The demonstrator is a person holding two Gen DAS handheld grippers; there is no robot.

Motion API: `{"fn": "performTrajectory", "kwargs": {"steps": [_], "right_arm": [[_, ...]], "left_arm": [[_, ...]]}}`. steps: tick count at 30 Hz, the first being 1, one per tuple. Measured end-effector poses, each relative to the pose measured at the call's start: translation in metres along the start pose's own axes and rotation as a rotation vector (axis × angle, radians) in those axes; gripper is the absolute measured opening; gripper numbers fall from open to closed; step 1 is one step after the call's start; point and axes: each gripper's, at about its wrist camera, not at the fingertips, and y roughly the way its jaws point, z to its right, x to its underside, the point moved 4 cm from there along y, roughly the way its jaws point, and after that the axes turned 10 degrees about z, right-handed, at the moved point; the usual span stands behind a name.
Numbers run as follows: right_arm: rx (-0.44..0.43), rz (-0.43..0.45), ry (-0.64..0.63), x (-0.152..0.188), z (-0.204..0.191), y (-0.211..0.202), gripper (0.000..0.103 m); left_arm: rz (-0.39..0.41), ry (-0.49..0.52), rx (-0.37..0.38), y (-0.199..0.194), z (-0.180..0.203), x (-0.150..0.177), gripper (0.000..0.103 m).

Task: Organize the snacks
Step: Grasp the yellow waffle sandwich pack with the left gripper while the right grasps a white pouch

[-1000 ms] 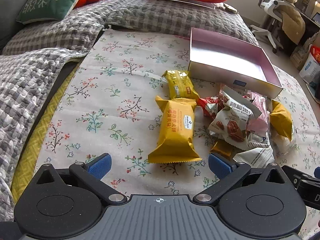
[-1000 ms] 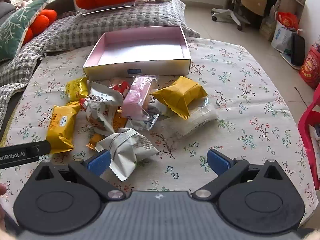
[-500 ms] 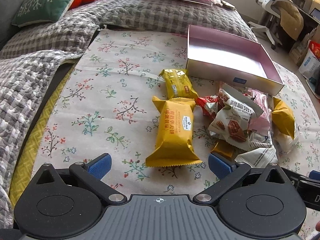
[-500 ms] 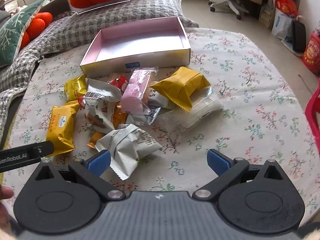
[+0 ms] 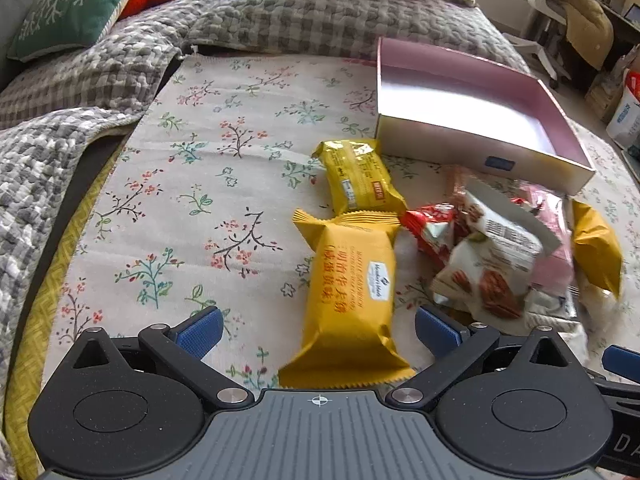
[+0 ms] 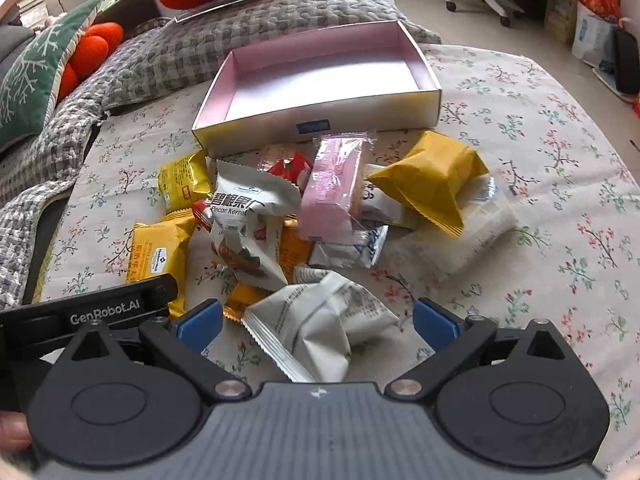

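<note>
A pile of wrapped snacks lies on the floral cloth in front of an empty pink-lined box (image 5: 460,120) (image 6: 324,76). My left gripper (image 5: 318,328) is open, its blue fingertips on either side of a long yellow wafer packet (image 5: 352,292) (image 6: 158,256). A smaller yellow packet (image 5: 360,178) lies just beyond it. My right gripper (image 6: 316,324) is open around a crumpled white packet (image 6: 324,320). Behind that sit a white pecan packet (image 6: 248,216), a pink bar (image 6: 334,188) and a mustard-yellow pouch (image 6: 434,180).
A grey checked quilt (image 5: 80,88) borders the cloth on the left and far side, with a green cushion (image 5: 72,4) and orange cushions. An office chair (image 5: 560,4) and bags stand on the floor at the right. The left gripper's body (image 6: 88,312) crosses the right wrist view's lower left.
Both grippers have moved forward and down towards the snacks. The long yellow packet now lies between the left fingertips and the crumpled white packet between the right ones.
</note>
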Motion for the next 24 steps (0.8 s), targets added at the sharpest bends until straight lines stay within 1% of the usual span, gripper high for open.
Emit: {"fn": "performTrajectory", "kwargs": {"steps": [4,5,6,8,9,10,12,14,16,17,20,24], "right_arm": [[-0.015,-0.017,0.012,0.001,-0.004,0.011,0.092],[-0.023,0.001,0.014,0.001,-0.006,0.014,0.089],[-0.028,-0.001,0.011,0.002,-0.007,0.017,0.088],[-0.02,0.01,-0.004,0.003,-0.008,0.022,0.087],[-0.016,0.017,-0.017,0.005,-0.007,0.023,0.082],[-0.017,0.027,-0.025,0.006,-0.006,0.023,0.078],[-0.035,0.058,-0.008,0.008,0.002,0.021,0.069],[-0.062,0.095,0.023,0.007,0.009,0.016,0.063],[-0.066,0.104,0.025,0.006,0.012,0.011,0.056],[-0.059,0.096,0.018,0.006,0.013,0.01,0.046],[-0.069,0.064,0.028,0.008,0.016,0.009,0.045],[-0.092,0.071,0.074,0.009,0.025,0.001,0.044]], "left_arm": [[-0.009,0.003,-0.006,0.013,-0.002,0.003,0.101],[-0.015,0.003,-0.003,0.017,-0.002,0.005,0.101],[-0.022,0.003,0.001,0.02,-0.002,0.007,0.101],[-0.025,0.009,0.02,0.025,-0.002,0.013,0.098],[-0.018,0.019,0.024,0.026,-0.002,0.017,0.098],[0.004,0.039,0.021,0.025,-0.001,0.018,0.096],[0.022,0.065,0.013,0.024,0.0,0.019,0.089],[0.044,0.06,0.025,0.02,0.001,0.015,0.062],[0.055,0.046,0.04,0.018,0.002,0.012,0.045],[0.06,0.044,0.042,0.017,0.001,0.012,0.043],[0.069,0.056,0.039,0.015,0.002,0.014,0.039],[0.076,0.049,0.056,0.009,0.001,0.014,0.038]]}}
